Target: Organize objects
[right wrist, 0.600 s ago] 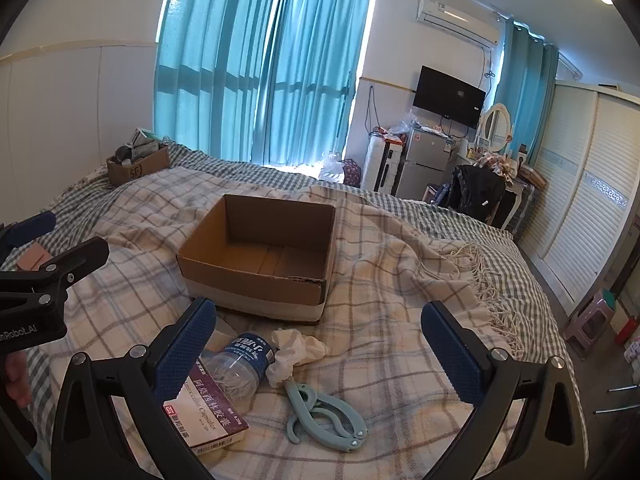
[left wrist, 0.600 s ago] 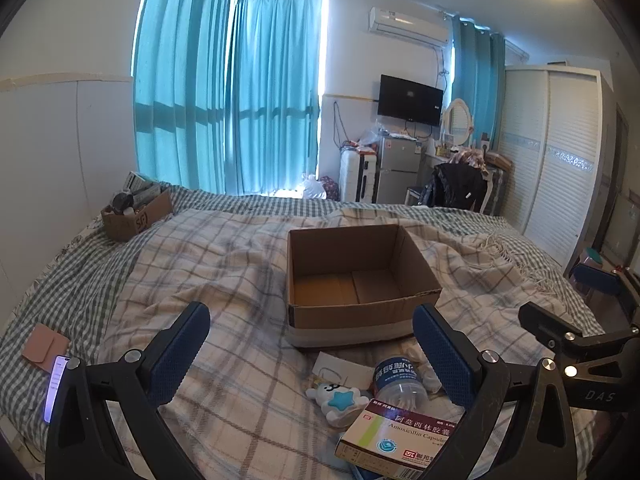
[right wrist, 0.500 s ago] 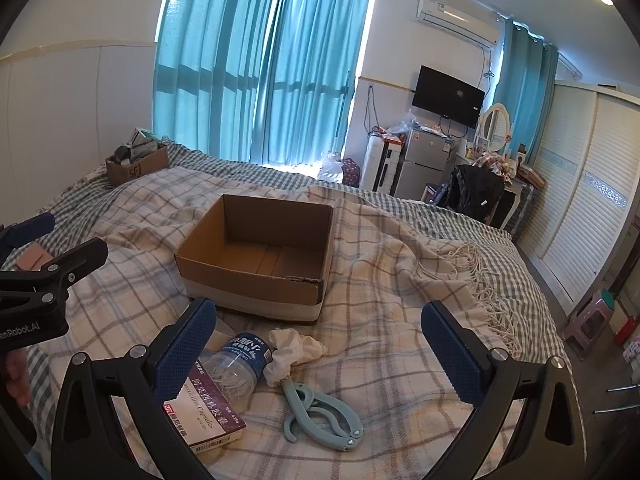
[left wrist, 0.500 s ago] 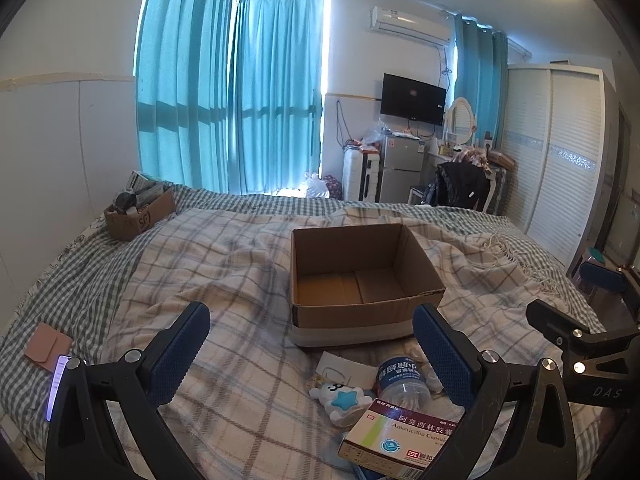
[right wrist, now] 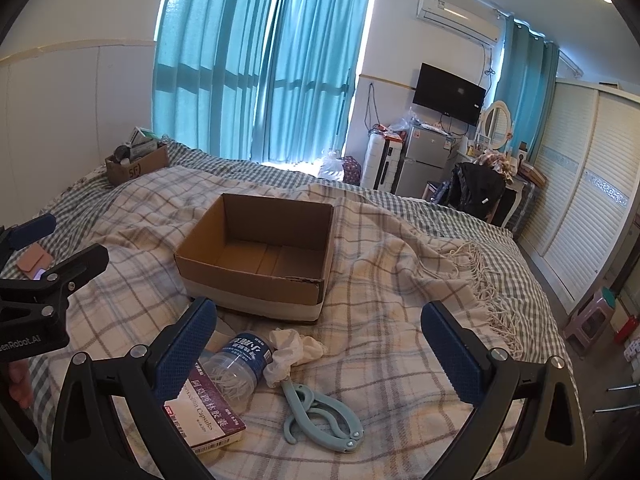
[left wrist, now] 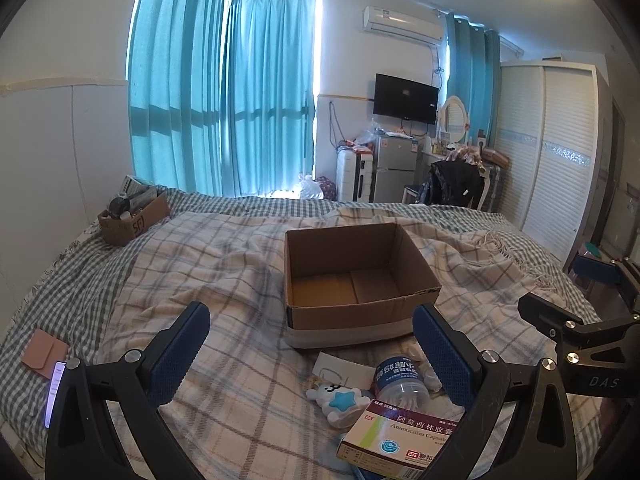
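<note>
The cardboard box (right wrist: 256,264) sits open-topped ahead of me, bare inside, so I can pass in from above over its low near wall. Near me, the bottle (right wrist: 240,364), medicine box (right wrist: 208,416), white cloth (right wrist: 294,348) and blue clip (right wrist: 320,416) crowd the blanket (right wrist: 400,280); right of them it lies bare.

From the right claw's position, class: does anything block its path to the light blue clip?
Nothing visible. The right claw is open above the blanket; the clip lies uncovered, touching only the white cloth.
</note>
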Demonstrator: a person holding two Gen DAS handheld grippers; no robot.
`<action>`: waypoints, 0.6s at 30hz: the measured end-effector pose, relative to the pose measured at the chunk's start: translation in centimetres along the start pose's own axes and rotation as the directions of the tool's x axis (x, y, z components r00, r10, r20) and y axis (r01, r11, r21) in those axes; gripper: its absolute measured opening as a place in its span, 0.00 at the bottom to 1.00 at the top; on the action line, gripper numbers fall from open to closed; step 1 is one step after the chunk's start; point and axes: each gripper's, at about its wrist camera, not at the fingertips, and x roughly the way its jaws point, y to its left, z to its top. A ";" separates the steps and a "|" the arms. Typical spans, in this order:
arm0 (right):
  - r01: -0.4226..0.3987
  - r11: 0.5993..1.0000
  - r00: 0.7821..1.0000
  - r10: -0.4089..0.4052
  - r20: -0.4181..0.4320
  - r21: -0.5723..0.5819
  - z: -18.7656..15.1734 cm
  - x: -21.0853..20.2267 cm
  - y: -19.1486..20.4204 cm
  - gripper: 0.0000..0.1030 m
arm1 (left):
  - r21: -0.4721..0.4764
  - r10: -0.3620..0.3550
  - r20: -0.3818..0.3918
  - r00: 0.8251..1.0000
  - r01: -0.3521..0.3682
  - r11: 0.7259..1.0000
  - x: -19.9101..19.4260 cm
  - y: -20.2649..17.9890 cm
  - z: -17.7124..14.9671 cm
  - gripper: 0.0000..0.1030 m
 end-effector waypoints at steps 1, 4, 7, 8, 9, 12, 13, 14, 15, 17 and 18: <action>0.003 1.000 1.000 -0.003 -0.006 -0.001 0.0 0.3 0.0 1.00 | -0.005 -0.007 -0.005 1.000 0.007 1.000 0.2 0.1 0.0 1.00; 0.009 1.000 0.999 -0.009 -0.034 -0.017 0.3 1.6 0.4 0.94 | -0.021 -0.022 -0.030 0.999 0.021 1.000 1.3 0.7 0.2 1.00; 0.005 1.000 0.999 -0.006 -0.048 -0.018 0.7 3.1 0.5 0.93 | -0.020 -0.014 -0.039 0.999 0.014 1.000 2.2 1.0 0.3 1.00; -0.002 1.000 0.999 0.001 -0.050 -0.015 0.8 3.5 0.5 0.93 | -0.017 -0.012 -0.041 0.999 0.011 1.000 2.5 1.0 0.4 1.00; -0.008 1.000 0.999 0.008 -0.052 -0.011 0.9 3.9 0.5 0.93 | -0.012 -0.006 -0.045 0.999 0.005 1.000 2.8 1.0 0.4 1.00; -0.018 1.000 0.998 0.019 -0.063 0.010 1.1 5.0 0.0 0.93 | -0.004 0.010 -0.075 0.997 -0.010 1.000 3.9 1.0 0.5 1.00; -0.023 1.000 0.997 0.024 -0.067 0.017 1.3 5.3 -0.3 0.93 | -0.001 0.009 -0.083 0.997 -0.009 1.000 4.3 1.0 0.6 1.00; -0.026 0.999 0.997 0.028 -0.070 0.022 1.4 5.6 -0.5 0.93 | 0.001 0.008 -0.087 0.996 -0.008 1.000 4.5 1.1 0.7 1.00; -0.027 0.999 0.997 0.029 -0.076 0.029 1.6 5.9 -0.9 0.93 | 0.008 0.009 -0.093 0.996 -0.008 1.000 4.9 1.0 0.8 1.00; -0.023 0.999 0.996 0.027 -0.082 0.039 1.8 6.3 -1.4 0.93 | 0.025 0.015 -0.108 0.994 -0.013 1.000 5.6 0.9 0.8 1.00; -0.027 0.998 0.996 0.031 -0.088 0.047 1.8 6.6 -1.7 0.93 | 0.035 0.024 -0.123 0.992 -0.020 0.999 6.1 0.8 0.8 1.00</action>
